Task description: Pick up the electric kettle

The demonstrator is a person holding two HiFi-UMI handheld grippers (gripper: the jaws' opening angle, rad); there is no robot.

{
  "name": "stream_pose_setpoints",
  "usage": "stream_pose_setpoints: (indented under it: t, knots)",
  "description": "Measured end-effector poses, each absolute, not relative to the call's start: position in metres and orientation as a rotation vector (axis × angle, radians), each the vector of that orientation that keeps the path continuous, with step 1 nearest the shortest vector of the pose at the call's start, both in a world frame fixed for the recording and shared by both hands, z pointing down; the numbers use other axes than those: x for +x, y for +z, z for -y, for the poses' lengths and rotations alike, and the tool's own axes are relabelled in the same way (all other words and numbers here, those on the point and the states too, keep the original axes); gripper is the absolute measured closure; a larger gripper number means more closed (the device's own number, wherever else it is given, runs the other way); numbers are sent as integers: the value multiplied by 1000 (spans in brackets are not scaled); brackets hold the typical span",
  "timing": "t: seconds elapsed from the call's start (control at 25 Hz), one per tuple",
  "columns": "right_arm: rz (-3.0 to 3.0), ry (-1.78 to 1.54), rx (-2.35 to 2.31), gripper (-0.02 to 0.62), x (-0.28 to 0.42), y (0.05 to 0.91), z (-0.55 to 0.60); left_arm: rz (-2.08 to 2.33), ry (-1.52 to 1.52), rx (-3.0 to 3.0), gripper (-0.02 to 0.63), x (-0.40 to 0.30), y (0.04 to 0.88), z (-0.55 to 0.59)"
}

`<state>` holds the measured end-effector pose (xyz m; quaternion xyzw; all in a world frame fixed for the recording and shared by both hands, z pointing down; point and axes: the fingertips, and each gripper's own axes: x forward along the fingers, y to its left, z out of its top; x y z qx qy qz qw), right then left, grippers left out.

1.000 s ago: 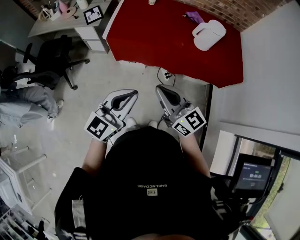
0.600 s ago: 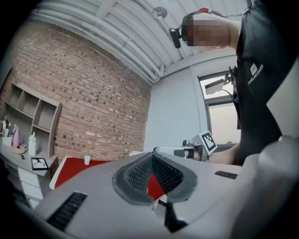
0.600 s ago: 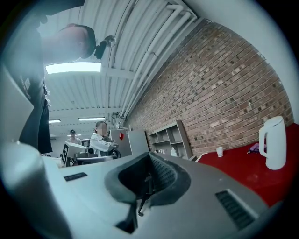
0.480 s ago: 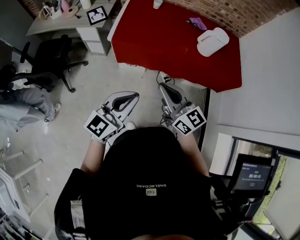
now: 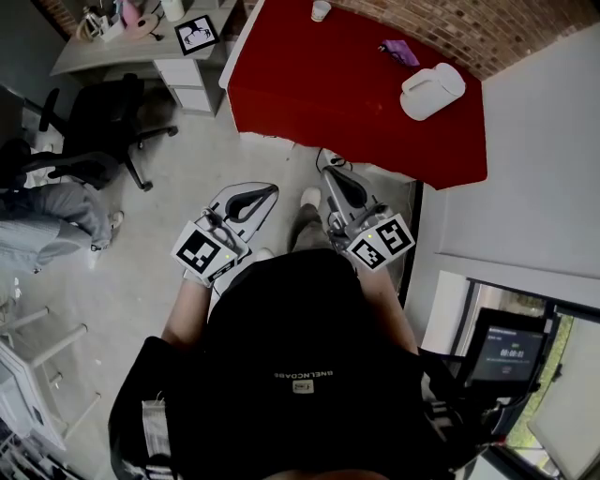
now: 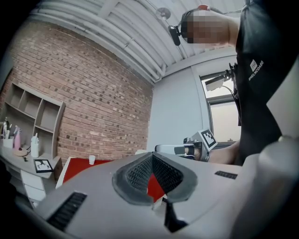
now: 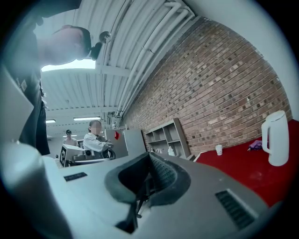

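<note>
The white electric kettle (image 5: 432,91) stands on the right part of the red table (image 5: 319,84), near the brick wall; in the right gripper view the kettle (image 7: 279,138) is at the far right, upright, handle toward the left. Both grippers are held level in front of the person, over the floor and well short of the table. My left gripper (image 5: 257,193) has its tips together and nothing in it. My right gripper (image 5: 328,175) is shut and empty too, and it also shows in the left gripper view as the right gripper (image 6: 184,150).
A small white cup (image 5: 321,10) and a purple thing (image 5: 399,52) lie on the table behind the kettle. A power strip with cable (image 5: 330,157) lies on the floor at the table's front edge. An office chair (image 5: 111,120) and a desk (image 5: 131,42) are left; a white wall (image 5: 534,159) is right.
The table and kettle have come nearer and lower in the head view as the person walks toward them. A foot now shows between the grippers. Both grippers stay shut.
</note>
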<state>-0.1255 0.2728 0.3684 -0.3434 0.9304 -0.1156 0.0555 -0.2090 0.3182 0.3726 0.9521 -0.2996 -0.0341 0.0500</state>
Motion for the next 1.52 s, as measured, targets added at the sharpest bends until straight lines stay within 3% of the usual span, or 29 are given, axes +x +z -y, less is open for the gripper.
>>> stream_pose_setpoints:
  t: [0.52,1.52]
  knots:
    - [-2818,-375,-1042,591,-124,374,-208,924,-95,2882,601,-207,377,-256]
    - [-2840,-494,-1039,591,-41,399,-18,924,-25,2813,601,-117,394,-69]
